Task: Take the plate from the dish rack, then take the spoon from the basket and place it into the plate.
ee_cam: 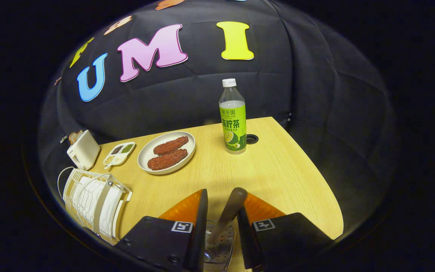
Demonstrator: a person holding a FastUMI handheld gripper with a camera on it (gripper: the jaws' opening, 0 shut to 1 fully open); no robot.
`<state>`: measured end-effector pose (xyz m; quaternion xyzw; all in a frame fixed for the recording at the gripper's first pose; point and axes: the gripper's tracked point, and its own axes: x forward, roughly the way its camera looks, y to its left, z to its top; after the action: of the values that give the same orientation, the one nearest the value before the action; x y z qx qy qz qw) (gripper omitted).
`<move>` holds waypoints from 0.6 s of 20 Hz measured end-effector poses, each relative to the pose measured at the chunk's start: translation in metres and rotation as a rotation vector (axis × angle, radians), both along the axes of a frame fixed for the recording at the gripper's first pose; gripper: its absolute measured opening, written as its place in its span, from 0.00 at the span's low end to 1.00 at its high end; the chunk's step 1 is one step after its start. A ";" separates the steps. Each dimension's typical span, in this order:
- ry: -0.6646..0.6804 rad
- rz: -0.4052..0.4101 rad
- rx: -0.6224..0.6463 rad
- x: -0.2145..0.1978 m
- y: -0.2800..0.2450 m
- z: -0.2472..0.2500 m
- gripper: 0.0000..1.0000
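Above the basket [219,245], jaws slightly parted, spoon [228,215] handle between them, contact unclear.

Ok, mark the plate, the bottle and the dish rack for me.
plate [166,152]: gripper view, on one of the two brown food pieces' side, bare rim area.
bottle [234,126]: gripper view, on its green label.
dish rack [93,198]: gripper view, on its white wires.
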<state>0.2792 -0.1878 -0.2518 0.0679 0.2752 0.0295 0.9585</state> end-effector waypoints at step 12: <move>-0.081 0.001 0.013 -0.010 0.016 0.052 0.14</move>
<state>0.2696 -0.1716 -0.1996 0.0726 0.2360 0.0344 0.9684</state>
